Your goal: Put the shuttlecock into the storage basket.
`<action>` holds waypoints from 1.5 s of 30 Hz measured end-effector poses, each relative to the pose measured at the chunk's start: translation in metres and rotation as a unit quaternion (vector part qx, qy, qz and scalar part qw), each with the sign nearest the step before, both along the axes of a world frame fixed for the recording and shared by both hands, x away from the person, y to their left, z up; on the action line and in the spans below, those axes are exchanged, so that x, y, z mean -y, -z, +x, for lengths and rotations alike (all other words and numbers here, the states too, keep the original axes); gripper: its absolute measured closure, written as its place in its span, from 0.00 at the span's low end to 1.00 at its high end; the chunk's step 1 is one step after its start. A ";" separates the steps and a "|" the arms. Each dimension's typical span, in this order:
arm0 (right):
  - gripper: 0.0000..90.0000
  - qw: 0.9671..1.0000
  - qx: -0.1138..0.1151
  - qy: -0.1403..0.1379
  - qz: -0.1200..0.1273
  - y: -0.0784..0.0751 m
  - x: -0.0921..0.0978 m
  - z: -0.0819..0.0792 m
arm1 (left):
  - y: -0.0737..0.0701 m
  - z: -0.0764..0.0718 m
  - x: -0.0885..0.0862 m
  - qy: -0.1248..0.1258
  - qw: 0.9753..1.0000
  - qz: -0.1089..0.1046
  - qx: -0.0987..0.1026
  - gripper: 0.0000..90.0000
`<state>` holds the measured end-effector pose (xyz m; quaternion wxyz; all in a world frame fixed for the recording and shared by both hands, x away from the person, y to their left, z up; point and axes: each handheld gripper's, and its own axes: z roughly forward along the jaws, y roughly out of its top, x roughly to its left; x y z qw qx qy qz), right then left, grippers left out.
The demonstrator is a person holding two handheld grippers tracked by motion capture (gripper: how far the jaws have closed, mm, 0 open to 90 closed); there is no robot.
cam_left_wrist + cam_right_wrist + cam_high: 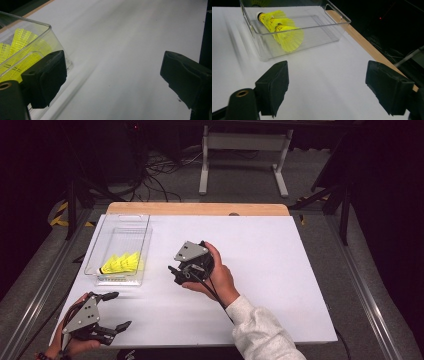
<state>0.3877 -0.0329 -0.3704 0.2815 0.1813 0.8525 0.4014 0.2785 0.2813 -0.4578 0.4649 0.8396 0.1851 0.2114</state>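
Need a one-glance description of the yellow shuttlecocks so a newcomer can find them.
Start at the white table and go to its left edge, where a clear plastic bin lies lengthwise. At its near end lie the shuttlecocks, nested together on their sides. Their bright yellow mesh skirts are the only vivid colour on the table.

Grey floor (250, 175); tangled cables (155, 172); white frame (245, 150) beyond.
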 end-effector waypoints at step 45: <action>0.16 0.998 0.049 0.032 -0.033 0.016 0.052 -0.024 | 0.000 0.000 0.000 -0.001 1.000 0.005 0.003 0.09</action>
